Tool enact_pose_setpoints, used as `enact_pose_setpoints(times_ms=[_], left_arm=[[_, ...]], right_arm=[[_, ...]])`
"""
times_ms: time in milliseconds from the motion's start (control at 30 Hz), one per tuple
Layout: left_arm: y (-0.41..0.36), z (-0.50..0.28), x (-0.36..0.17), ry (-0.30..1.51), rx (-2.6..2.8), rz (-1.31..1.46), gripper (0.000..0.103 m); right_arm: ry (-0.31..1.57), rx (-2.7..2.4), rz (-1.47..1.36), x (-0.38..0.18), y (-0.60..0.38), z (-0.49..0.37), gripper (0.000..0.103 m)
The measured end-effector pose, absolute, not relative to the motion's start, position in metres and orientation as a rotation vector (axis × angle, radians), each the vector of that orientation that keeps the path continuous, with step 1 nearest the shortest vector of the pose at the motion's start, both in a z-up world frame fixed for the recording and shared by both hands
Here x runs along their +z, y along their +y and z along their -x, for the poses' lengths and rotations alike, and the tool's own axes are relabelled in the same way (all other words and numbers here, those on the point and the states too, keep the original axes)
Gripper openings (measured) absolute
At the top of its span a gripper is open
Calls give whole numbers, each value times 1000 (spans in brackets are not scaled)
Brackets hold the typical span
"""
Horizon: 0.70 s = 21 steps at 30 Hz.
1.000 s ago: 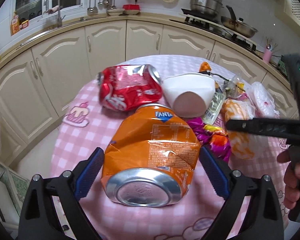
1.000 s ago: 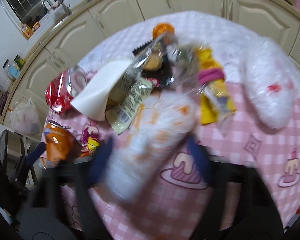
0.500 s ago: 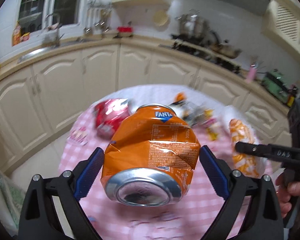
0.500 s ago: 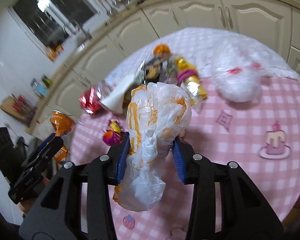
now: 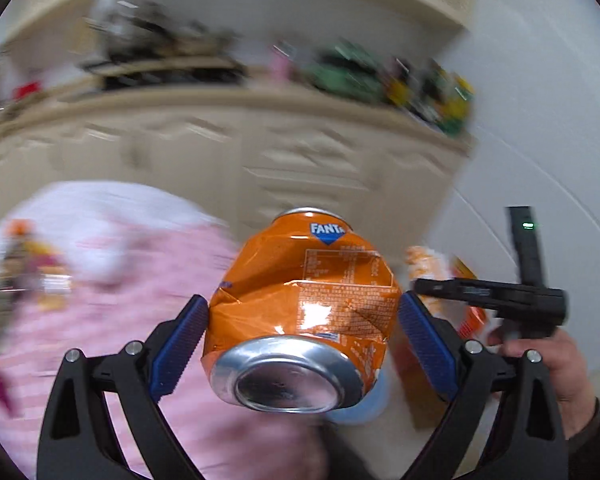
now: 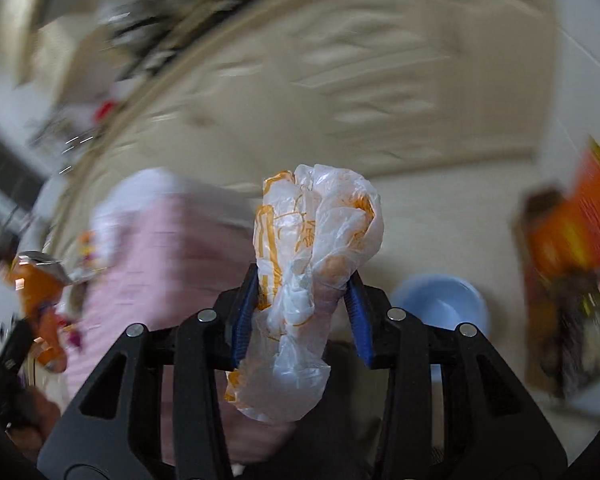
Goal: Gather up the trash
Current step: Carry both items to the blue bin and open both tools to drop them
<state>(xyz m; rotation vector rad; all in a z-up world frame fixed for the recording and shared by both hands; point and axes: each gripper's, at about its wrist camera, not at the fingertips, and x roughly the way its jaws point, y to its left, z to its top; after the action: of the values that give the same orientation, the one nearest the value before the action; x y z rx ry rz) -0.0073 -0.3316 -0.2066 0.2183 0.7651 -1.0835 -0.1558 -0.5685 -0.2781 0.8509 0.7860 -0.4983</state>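
Observation:
My left gripper (image 5: 302, 312) is shut on a crushed orange Fanta can (image 5: 304, 304), held in the air with its silver base toward the camera. My right gripper (image 6: 302, 296) is shut on a crumpled white and orange plastic bag (image 6: 312, 248), also held in the air. The can shows at the far left of the right wrist view (image 6: 36, 292). The right gripper with the bag shows at the right of the left wrist view (image 5: 496, 296). Both views are blurred by motion.
The table with the pink checked cloth (image 5: 100, 300) lies to the left with leftover wrappers (image 5: 28, 268). A light blue bin (image 6: 440, 308) stands on the floor below. An orange box (image 6: 572, 248) stands at the right. Cream cabinets (image 5: 260, 152) lie behind.
Both grippers have swung to the right, away from the table, carrying the can and the bag. The blue bin and the orange box have come into view.

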Motion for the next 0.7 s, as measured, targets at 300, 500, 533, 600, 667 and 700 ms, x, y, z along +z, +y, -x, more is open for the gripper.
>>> enact_pose_setpoints(times_ms=[300,500,533,600,667,700], left_arm=[[-498,68,-364,1114,-1174,-487,93],[-552,68,-435,1239,-1160,-611,94],[-558,67,-445,1262,-1144,-630,94],[-559,67,-450,1301,-1132,-649,94],[-561,64,-454,1296,-1098,-685,95],[-560,62,-455,1285,-1084,-690,95]], right_arm=[[927,-599,-1146,-429,-624,218,42],[935,-598,-1255,-476,-647,220,56],[938,-616,-1263,-480,-647,227,71],[934,-651,-1270,-485,-649,232,94],[921,-673,-1281,-489,-652,238,97],[918,-691,-1290,-490,-653,242,97]])
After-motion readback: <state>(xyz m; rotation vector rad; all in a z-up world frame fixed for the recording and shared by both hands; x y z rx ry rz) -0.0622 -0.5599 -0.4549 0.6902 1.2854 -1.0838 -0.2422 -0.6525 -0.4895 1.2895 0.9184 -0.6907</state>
